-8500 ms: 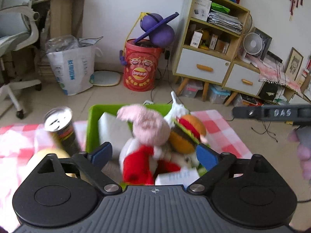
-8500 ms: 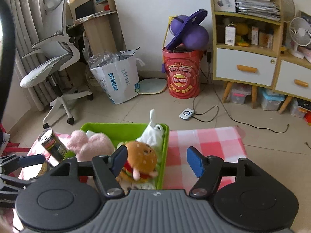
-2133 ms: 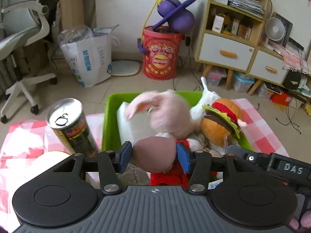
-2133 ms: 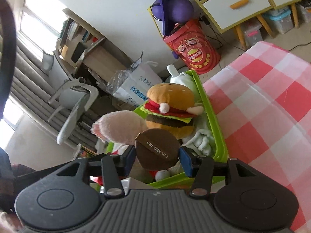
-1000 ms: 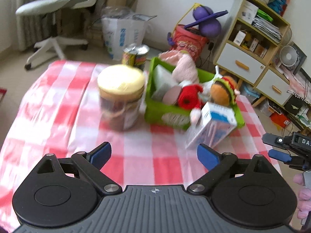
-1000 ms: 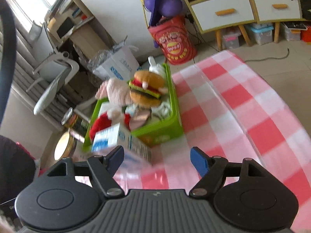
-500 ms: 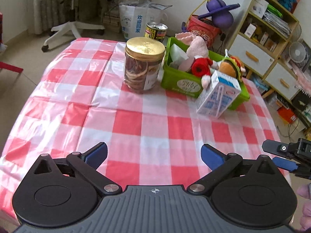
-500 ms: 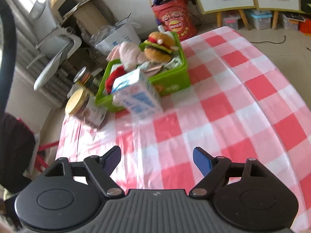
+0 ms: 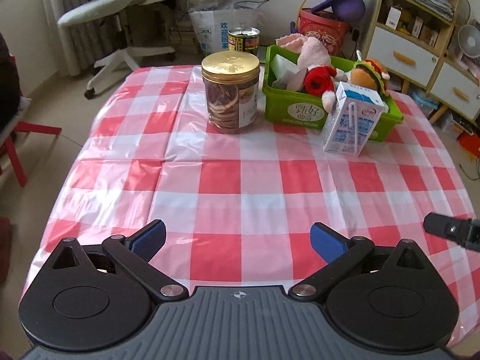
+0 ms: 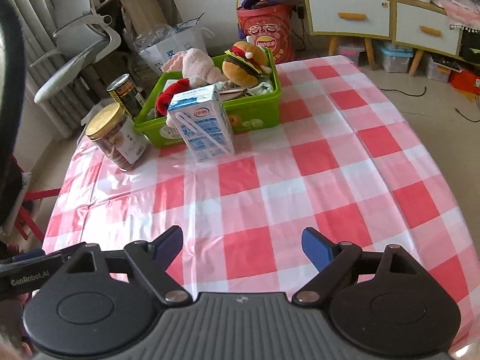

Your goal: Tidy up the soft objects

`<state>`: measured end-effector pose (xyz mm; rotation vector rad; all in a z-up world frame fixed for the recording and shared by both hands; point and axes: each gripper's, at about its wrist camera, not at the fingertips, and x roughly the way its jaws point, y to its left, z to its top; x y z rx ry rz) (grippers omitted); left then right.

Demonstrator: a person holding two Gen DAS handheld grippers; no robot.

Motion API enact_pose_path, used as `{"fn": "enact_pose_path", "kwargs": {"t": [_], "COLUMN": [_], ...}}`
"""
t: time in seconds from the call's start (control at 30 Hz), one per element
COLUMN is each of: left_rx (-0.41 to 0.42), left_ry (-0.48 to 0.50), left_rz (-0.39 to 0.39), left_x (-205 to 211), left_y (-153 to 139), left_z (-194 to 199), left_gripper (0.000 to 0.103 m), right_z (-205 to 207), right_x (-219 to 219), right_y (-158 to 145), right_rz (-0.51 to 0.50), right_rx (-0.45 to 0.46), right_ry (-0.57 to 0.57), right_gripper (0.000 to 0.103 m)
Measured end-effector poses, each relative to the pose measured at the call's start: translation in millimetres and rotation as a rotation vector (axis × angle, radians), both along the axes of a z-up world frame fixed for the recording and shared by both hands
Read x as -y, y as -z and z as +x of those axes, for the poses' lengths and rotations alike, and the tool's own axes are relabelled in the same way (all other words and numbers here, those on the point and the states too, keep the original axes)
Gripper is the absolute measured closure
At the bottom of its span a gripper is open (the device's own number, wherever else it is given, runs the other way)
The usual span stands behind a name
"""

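Observation:
A green bin (image 9: 300, 111) (image 10: 255, 111) stands at the far side of the checked table. In it lie a pink plush (image 9: 312, 52) (image 10: 196, 64), a burger plush (image 9: 367, 73) (image 10: 244, 60) and a red plush (image 9: 318, 79) (image 10: 168, 94). My left gripper (image 9: 237, 240) is open and empty over the near table edge. My right gripper (image 10: 241, 244) is open and empty, also near the front edge. Both are far from the bin.
A milk carton (image 9: 349, 118) (image 10: 201, 120) stands in front of the bin. A gold-lidded cookie jar (image 9: 231, 91) (image 10: 115, 136) and a tin can (image 9: 243, 40) (image 10: 124, 93) stand left of it. A chair, bags and shelves lie beyond the table (image 9: 240, 180).
Both grippers let go of soft items at the bin, opened, and pulled back toward the near edge of the table. The bin now lies farther away.

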<state>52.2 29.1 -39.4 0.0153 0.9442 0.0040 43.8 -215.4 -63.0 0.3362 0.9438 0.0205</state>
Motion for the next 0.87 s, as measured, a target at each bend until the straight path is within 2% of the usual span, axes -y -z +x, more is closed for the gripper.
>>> {"fn": "enact_pose_path", "kwargs": {"t": [0.4, 0.87], "left_rx": [-0.014, -0.033], "left_ry": [-0.008, 0.009], "left_rz": [0.027, 0.036], "left_x": [4, 9], "left_y": [5, 18], "left_z": [2, 8], "left_gripper": [0.005, 0.005], "right_z": [0, 6], "right_x": [-6, -8], "right_y": [-1, 12], "right_rz": [-0.026, -0.046], "right_rx": [0.023, 0.007], "right_ry": [-0.016, -0.019], "right_gripper": [0.027, 0.026]}}
